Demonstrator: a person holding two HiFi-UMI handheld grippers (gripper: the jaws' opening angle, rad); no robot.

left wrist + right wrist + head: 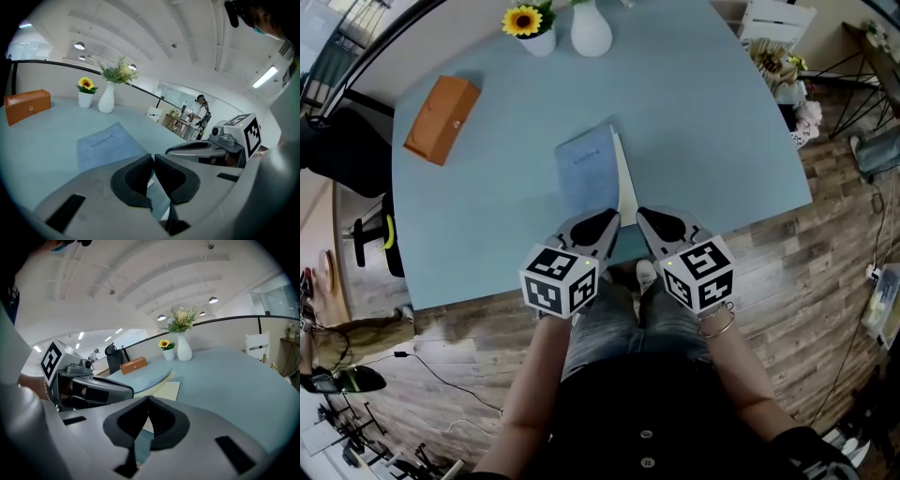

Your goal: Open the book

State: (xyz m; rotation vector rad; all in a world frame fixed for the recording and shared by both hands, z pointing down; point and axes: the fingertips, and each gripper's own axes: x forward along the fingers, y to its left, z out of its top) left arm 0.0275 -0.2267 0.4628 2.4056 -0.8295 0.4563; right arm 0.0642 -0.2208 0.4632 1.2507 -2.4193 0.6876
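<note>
A blue notebook (pixel 586 169) lies near the front edge of the light blue table (pixel 703 122). Its cover (pixel 140 380) is raised at the near right side, and a cream page (pixel 625 183) shows beneath it. My left gripper (pixel 607 223) is at the book's near edge; in the left gripper view its jaws (pixel 153 161) are shut on the edge of the cover (pixel 108 145). Just right of it, my right gripper (pixel 643 221) is over the near corner of the cream page (pixel 165 391). Its jaws (pixel 149 401) are shut, and I see nothing held between them.
An orange box (pixel 441 117) lies at the table's back left. A potted sunflower (pixel 528 26) and a white vase (pixel 591 30) stand at the far edge. A white chair (pixel 773 19) and flowers are beyond the table's right side. The person's knees are under the front edge.
</note>
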